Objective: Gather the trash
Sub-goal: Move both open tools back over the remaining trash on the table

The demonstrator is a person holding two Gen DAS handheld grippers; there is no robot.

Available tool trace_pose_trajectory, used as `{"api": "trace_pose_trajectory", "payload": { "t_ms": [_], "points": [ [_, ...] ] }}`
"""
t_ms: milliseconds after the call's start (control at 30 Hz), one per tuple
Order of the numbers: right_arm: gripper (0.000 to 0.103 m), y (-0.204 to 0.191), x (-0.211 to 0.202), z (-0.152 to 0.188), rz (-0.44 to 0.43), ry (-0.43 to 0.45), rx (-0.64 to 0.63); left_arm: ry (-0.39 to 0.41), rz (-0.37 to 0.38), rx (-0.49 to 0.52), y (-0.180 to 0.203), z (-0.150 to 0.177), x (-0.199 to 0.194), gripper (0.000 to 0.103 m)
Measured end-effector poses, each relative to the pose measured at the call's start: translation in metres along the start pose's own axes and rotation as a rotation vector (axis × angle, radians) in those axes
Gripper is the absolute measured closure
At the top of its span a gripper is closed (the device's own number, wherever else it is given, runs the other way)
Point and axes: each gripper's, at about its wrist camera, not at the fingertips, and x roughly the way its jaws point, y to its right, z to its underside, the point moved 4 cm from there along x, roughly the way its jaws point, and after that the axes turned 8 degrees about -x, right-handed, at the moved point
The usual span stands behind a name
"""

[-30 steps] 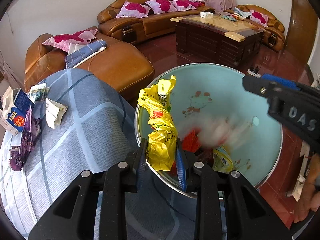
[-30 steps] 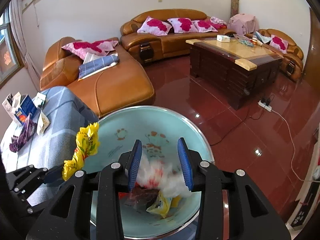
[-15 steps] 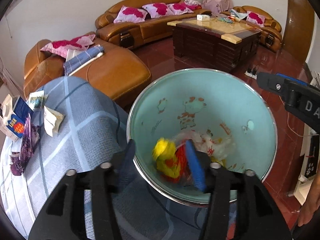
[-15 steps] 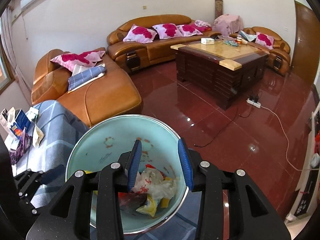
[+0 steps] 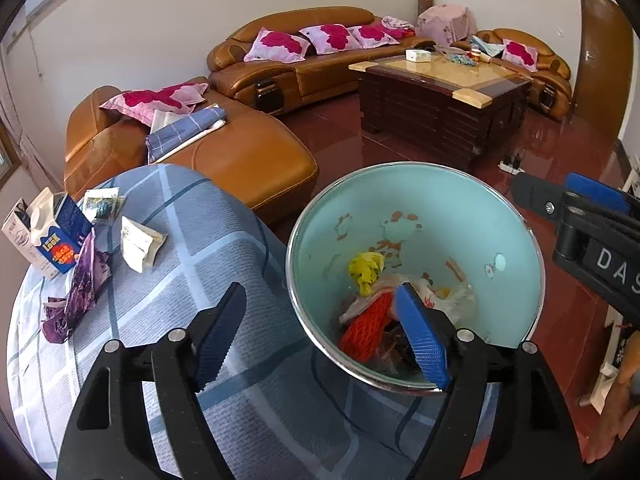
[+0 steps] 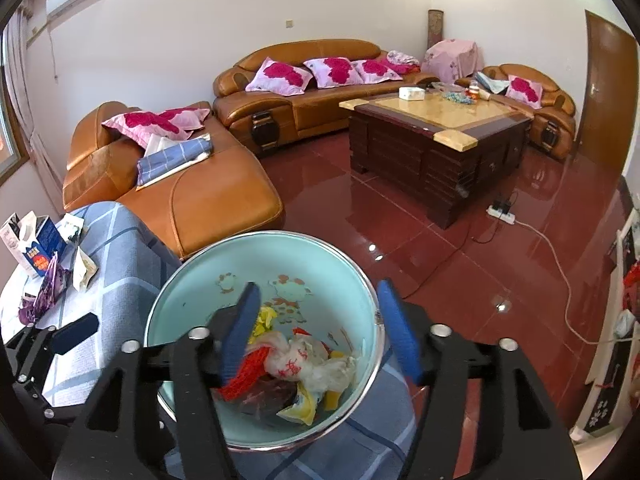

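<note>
Checked blue cloth drapes the table (image 5: 192, 264). At middle left a milk carton (image 5: 52, 236), crumpled purple wrapper (image 5: 80, 292) and what looks like a torn paper packet (image 5: 138, 244) still wait. Left tongs (image 5: 320, 332) and right tongs (image 6: 316, 332), jaws just opened, hold nothing (both released). Lower right, the glossy enamel basin (image 5: 516, 232) holds the yellow bag (image 5: 366, 272) and red netting.

Landmark: you have the dark wooden coffee table (image 6: 436, 148) mid-room, its top pale and glossy.
Floor: around it you see polished red tile (image 6: 400, 240), bright with reflections.
Seating: behind the table, a tan leather sofa (image 6: 320, 92) with pink cushions; to its left, a matching chaise (image 6: 192, 196).
Walls: plain white beyond the sofa.
Door: brown, right of the table (image 6: 608, 92).
Window: far left of the table (image 6: 10, 136).
</note>
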Motion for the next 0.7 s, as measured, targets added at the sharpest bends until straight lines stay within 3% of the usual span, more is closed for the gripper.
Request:
{"api": "trace_pose_trajectory", "payload": {
  "t_ms": [700],
  "points": [
    [0.021,0.005,-0.020,0.022,0.043,-0.011,0.042,-0.010,-0.035,-0.024,-0.018,0.018,-0.017,0.024]
  ]
}}
